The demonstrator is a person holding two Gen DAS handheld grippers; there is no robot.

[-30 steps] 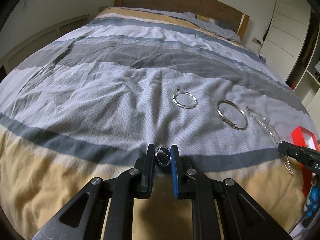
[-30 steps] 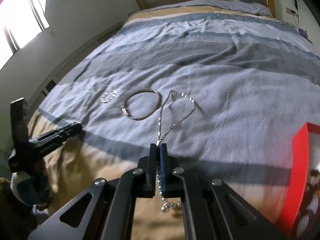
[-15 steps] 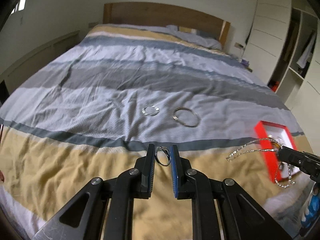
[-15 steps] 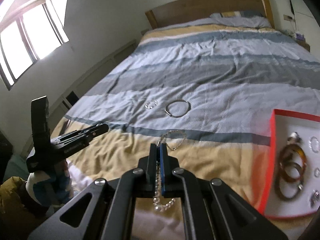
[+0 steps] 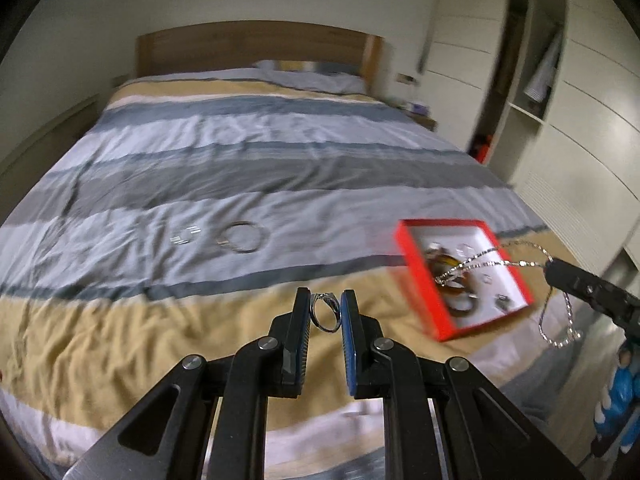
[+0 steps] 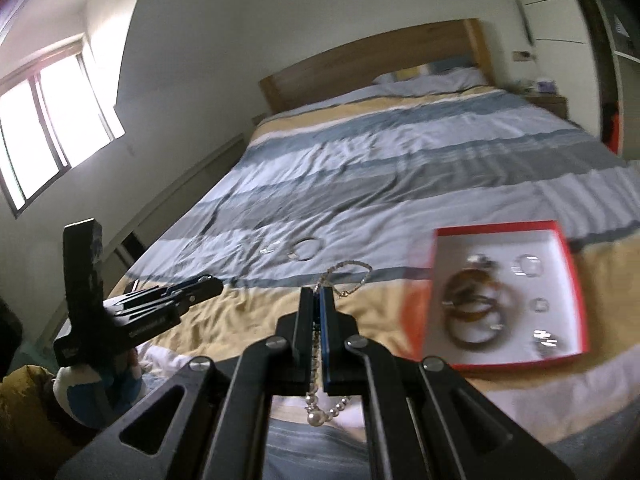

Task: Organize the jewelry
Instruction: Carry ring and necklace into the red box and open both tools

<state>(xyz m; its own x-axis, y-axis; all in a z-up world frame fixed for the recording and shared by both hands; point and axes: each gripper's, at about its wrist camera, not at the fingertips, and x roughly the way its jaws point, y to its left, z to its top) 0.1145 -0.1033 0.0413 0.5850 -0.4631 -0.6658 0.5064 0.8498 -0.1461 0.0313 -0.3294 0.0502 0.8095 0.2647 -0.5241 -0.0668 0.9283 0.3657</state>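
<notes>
The left tongs (image 5: pixel 326 312) pinch a small silver ring (image 5: pixel 325 312) between their blue pads, the band standing upright in the narrow gap and touching both sides. The right tongs (image 6: pixel 319 300) are pressed together on a silver chain (image 6: pixel 347 276): 1 loop of it sticks out ahead of the tips, and the beaded end hangs below the jaws (with a larger pearl-like bead at the bottom). In the left wrist view that same chain (image 5: pixel 480 260) trails from the right tongs (image 5: pixel 554 268) across the front of the red box.

Both tongs are held in the air above the foot of a bed (image 5: pixel 240 184) covered with a duvet striped in grey, blue, white and yellow. The red box (image 6: pixel 568 272) lies open on the yellow stripe near the bed's right edge, its white inside holding 2 dark brown bangles (image 6: pixel 472 308), a clear ring-shaped piece (image 6: pixel 528 266) and a few small silver items that are too blurred to name.

Farther up the bed, on a pale stripe, 2 pieces lie on the cover, near each other but apart: a small silver hoop (image 5: pixel 185 236) and, to its right, a larger silver bangle (image 5: pixel 244 237). Both are well away from the box.

A wooden headboard (image 5: pixel 256 46) stands at the far end, a window (image 6: pixel 48 120) on the left wall and white cupboards (image 5: pixel 580 120) on the right
</notes>
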